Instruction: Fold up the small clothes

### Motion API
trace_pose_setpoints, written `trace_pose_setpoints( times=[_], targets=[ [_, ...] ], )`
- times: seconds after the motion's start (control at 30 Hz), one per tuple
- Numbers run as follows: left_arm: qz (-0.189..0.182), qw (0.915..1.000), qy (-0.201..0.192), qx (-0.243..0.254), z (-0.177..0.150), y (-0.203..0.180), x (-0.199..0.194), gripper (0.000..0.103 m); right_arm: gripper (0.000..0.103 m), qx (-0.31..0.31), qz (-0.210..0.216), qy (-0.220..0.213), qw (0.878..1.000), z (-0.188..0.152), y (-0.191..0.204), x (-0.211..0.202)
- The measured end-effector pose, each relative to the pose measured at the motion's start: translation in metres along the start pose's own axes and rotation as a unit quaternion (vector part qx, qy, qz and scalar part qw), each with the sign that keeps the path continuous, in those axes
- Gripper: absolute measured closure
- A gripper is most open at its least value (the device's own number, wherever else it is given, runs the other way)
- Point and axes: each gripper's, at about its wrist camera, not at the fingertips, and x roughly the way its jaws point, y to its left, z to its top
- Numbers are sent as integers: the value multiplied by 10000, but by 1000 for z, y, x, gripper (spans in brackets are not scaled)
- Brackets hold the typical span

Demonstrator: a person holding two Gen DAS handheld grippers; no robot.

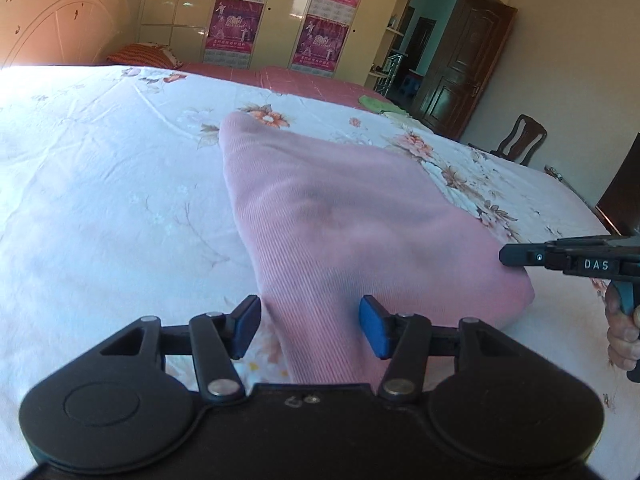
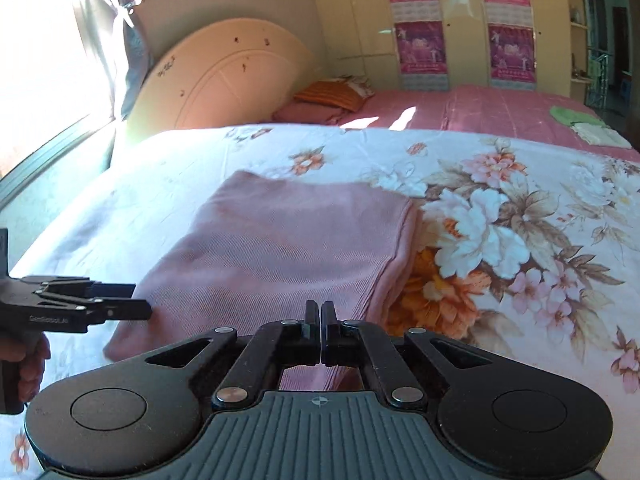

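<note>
- A pink ribbed garment (image 1: 352, 220) lies folded flat on the floral bedsheet (image 1: 100, 168), near the edge of the bed closest to both cameras
- The left gripper (image 1: 310, 326) hangs over the garment's near end with its jaws wide apart; the blue pads (image 1: 374, 326) stand either side of a strip of pink cloth and nothing is clamped
- The right gripper (image 2: 320, 326) has its jaws pressed together above the near edge of the garment (image 2: 280, 240); whether any cloth is pinched between them cannot be told
- In the left wrist view the right gripper (image 1: 510, 256) reaches in from the side, its tip at the garment's corner
- A green cloth (image 2: 568, 114) lies well apart on the pink blanket (image 2: 500, 108)
</note>
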Motion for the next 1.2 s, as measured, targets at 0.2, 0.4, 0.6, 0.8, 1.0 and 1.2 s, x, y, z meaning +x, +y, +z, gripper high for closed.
trace_pose_setpoints(
  times=[0.2, 0.4, 0.6, 0.8, 1.0, 1.2],
  targets=[
    [185, 9996, 159, -175, -15, 1, 2, 48, 103, 225, -456, 406, 9979, -21, -13, 20],
    [338, 9991, 199, -153, -15, -3, 4, 47, 103, 419, -418, 462, 9972, -21, -21, 25],
    [587, 9980, 193, -149, -16, -13, 2, 45, 103, 393, -371, 469, 9974, -21, -21, 22],
    [780, 9968, 128, -115, -18, -32, -12, 47, 103, 429, -349, 344, 9979, -20, -14, 6],
    [934, 9952, -272, -30, -25, -63, -50, 94, 103, 577, -334, 2, 9978, -26, -3, -41],
    [1271, 9889, -765, -80, -36, -111, -93, 7, 87, 599, -420, -293, 9969, -44, 23, -92]
  ],
)
